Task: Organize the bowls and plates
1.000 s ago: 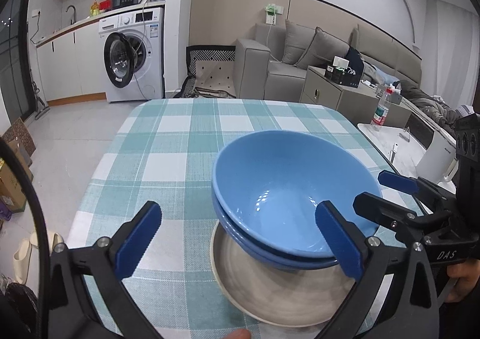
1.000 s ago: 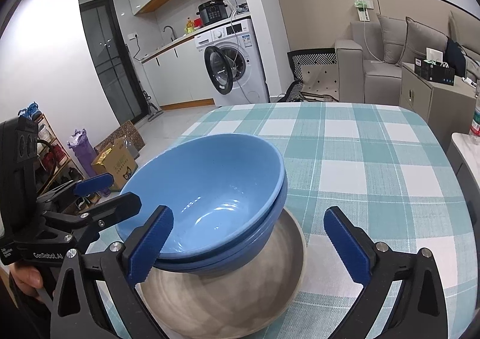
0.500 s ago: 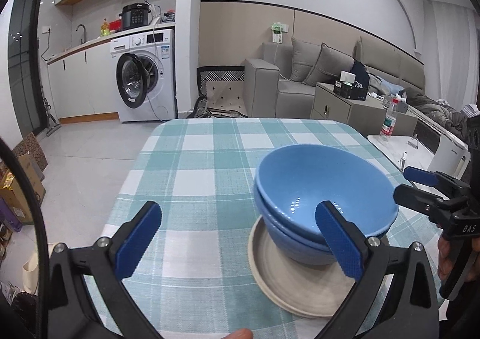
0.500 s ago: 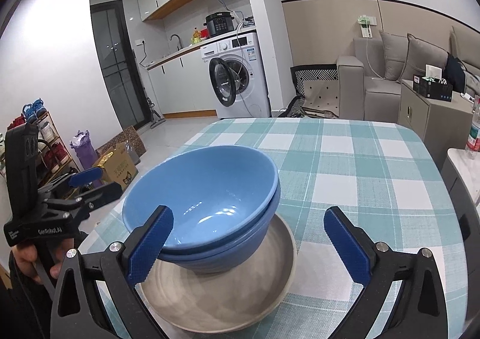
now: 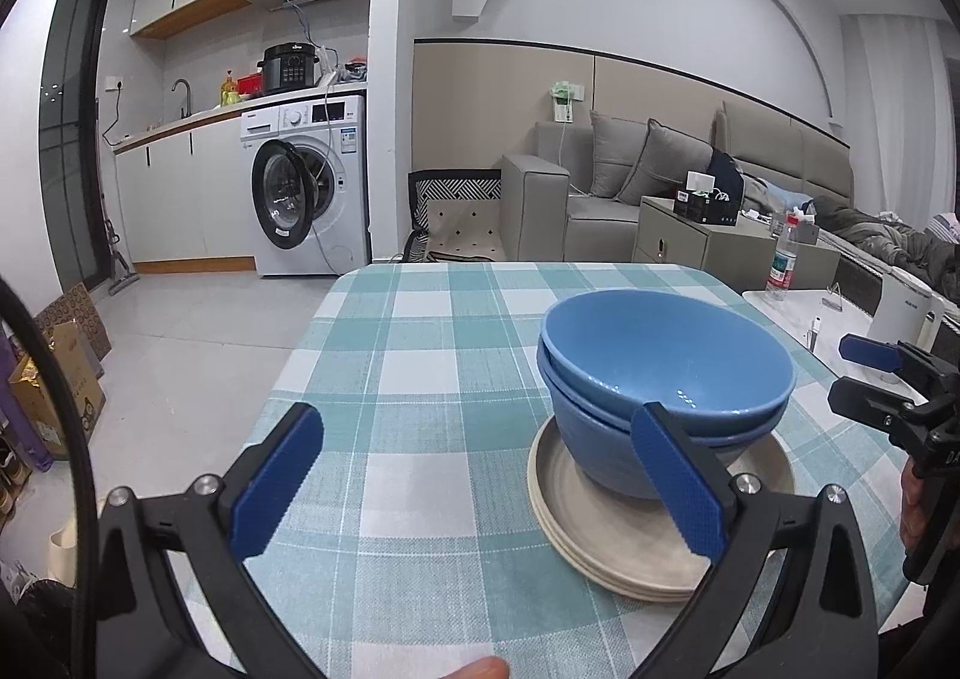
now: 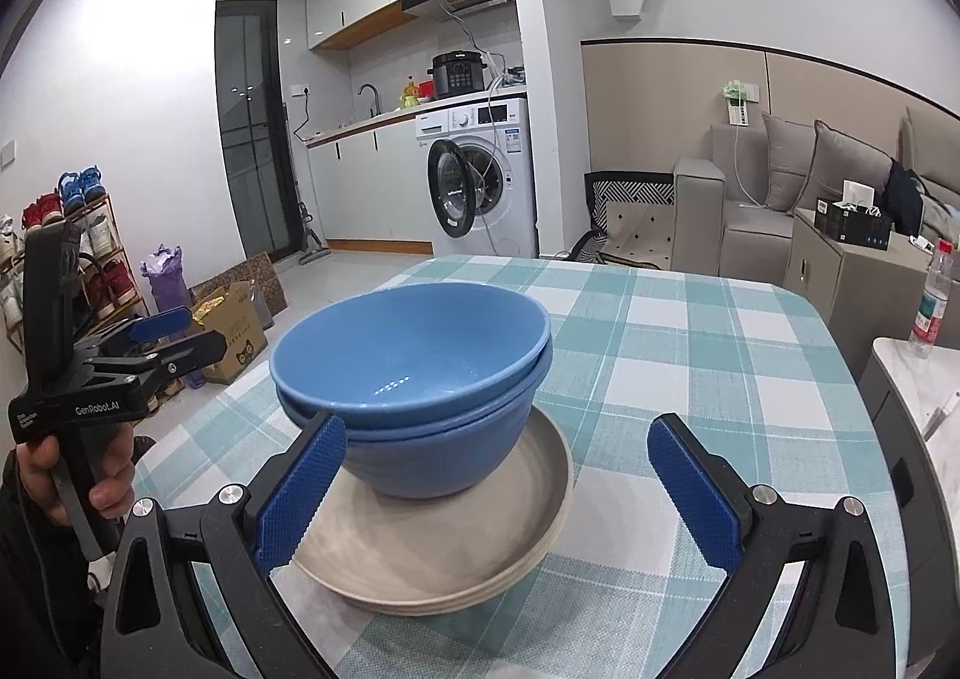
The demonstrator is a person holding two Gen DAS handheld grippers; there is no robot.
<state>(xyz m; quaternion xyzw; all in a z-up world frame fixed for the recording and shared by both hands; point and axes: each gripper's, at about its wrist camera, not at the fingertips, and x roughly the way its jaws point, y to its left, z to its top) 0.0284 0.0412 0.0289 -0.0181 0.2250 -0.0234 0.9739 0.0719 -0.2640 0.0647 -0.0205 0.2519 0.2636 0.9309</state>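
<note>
blue bowls nested on beige plates, mid-table. left gripper and right gripper spread wide, empty. top bowl possibly tilted; liable to slide if nudged.

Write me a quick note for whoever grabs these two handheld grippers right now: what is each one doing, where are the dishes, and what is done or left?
Left gripper: open, holding nothing, off to the left of the stack.
Right gripper: open, holding nothing, facing the stack from the near side.
Dishes: two blue bowls sit nested one inside the other, resting on a stack of beige plates on the checked tablecloth.
Done: bowls and plates appear gathered into one pile; no other dishes show on the table.
Left: probably nothing, unless the pile has to go elsewhere. The bowls sit a little off-centre on the plates, so check that before lifting.
</note>
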